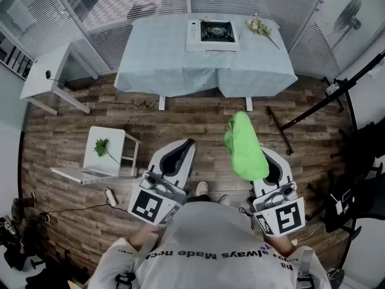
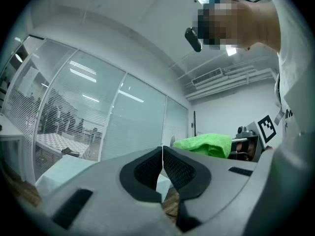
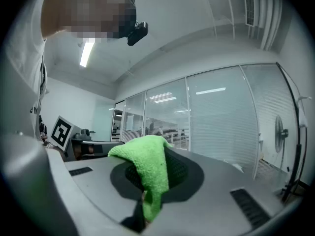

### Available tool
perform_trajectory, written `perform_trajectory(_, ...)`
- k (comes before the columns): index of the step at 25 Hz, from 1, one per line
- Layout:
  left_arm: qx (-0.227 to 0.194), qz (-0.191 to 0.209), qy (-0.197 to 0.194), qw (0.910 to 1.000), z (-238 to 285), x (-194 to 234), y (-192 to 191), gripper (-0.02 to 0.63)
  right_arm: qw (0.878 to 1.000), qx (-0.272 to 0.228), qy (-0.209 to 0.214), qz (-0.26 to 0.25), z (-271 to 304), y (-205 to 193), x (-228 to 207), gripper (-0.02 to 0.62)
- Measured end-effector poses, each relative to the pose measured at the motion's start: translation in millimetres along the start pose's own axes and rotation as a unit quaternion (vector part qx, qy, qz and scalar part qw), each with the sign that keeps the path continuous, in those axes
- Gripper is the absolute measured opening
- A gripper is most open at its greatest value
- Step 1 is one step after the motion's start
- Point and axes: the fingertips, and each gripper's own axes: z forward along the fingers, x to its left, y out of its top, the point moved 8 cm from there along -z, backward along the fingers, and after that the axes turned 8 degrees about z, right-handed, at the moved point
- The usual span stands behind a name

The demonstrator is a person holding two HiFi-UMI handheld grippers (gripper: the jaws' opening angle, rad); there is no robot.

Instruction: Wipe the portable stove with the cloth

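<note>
The portable stove, white with a black burner, sits on a table with a pale blue cloth far ahead in the head view. A bright green cloth hangs out of my right gripper, which is shut on it; in the right gripper view the green cloth drapes over the jaws. My left gripper is held beside it, jaws shut with nothing between them. Both grippers are held close to the person's body, far from the stove, pointing up and forward.
A small bunch of flowers lies at the table's right end. A white stool with a green sprig stands to the left on the wooden floor. A white side table is at far left; a black stand and a fan are at right.
</note>
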Motion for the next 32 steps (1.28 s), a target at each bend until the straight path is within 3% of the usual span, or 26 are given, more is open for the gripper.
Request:
perform_trajectory(10, -0.001, -0.008, -0.001, 1.0, 9.6, 21.3, -5.7, 0.015, 1.0, 0.005, -0.012, -0.001, 24.7, -1.8, -5.1, 0.026)
perform_trajectory(16, 0.008, -0.012, 0.006, 0.9999, 36.2, 37.1, -17.9, 0.015, 1.0, 0.005, -0.011, 0.002, 49.0, -7.5, -30.0, 0.026)
perform_trajectory(23, 0.008, -0.003, 0.012, 0.9999, 104.1, 73.0, -22.7, 0.015, 1.0, 0.006, 0.001, 0.011, 102.0, -4.3, -86.7, 0.026)
perform_trajectory(32, 0.01, 0.007, 0.014, 0.9998, 237.1, 109.9, -23.2, 0.014, 1.0, -0.002, 0.01, 0.017, 177.7, 15.9, -199.5, 0.026)
